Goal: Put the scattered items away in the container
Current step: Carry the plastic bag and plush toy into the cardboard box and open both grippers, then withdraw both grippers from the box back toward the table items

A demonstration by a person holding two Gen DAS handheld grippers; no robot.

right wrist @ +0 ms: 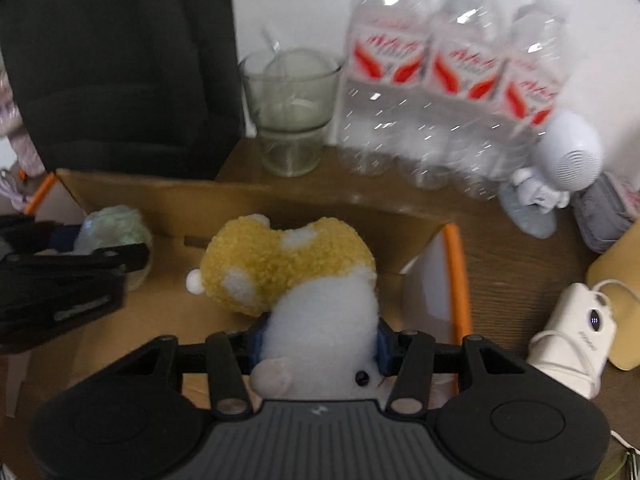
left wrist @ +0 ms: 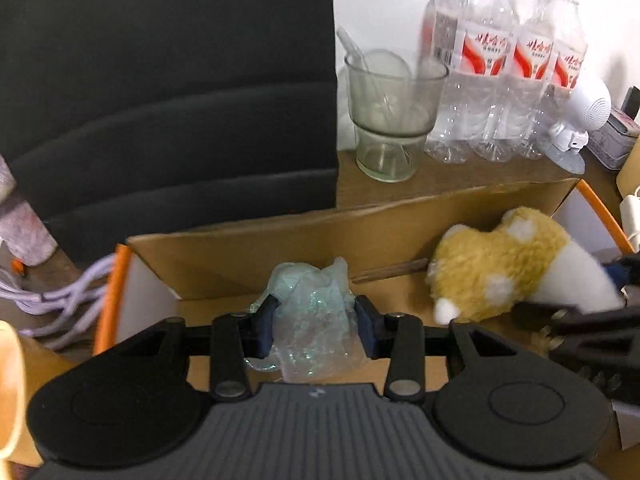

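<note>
An open cardboard box (left wrist: 240, 240) with orange-edged flaps lies below both grippers. My left gripper (left wrist: 316, 322) is shut on a crumpled, glittery translucent plastic bag (left wrist: 312, 292), which hangs over the box's left half. In the right wrist view, my right gripper (right wrist: 318, 344) is shut on the white part of a yellow-and-white plush toy (right wrist: 288, 264). The toy hangs over the box (right wrist: 200, 196) floor, right of the bag (right wrist: 114, 228). The plush (left wrist: 500, 264) and the right gripper's black frame (left wrist: 580, 320) show at the right of the left wrist view.
Behind the box on the wooden desk stand a glass cup (left wrist: 394, 120) with a straw, a pack of water bottles (left wrist: 500, 80) and a small white device (left wrist: 588, 104). A black chair back (left wrist: 160, 100) rises at left, with lavender cables (left wrist: 72, 288). A white power bank (right wrist: 572, 332) lies right.
</note>
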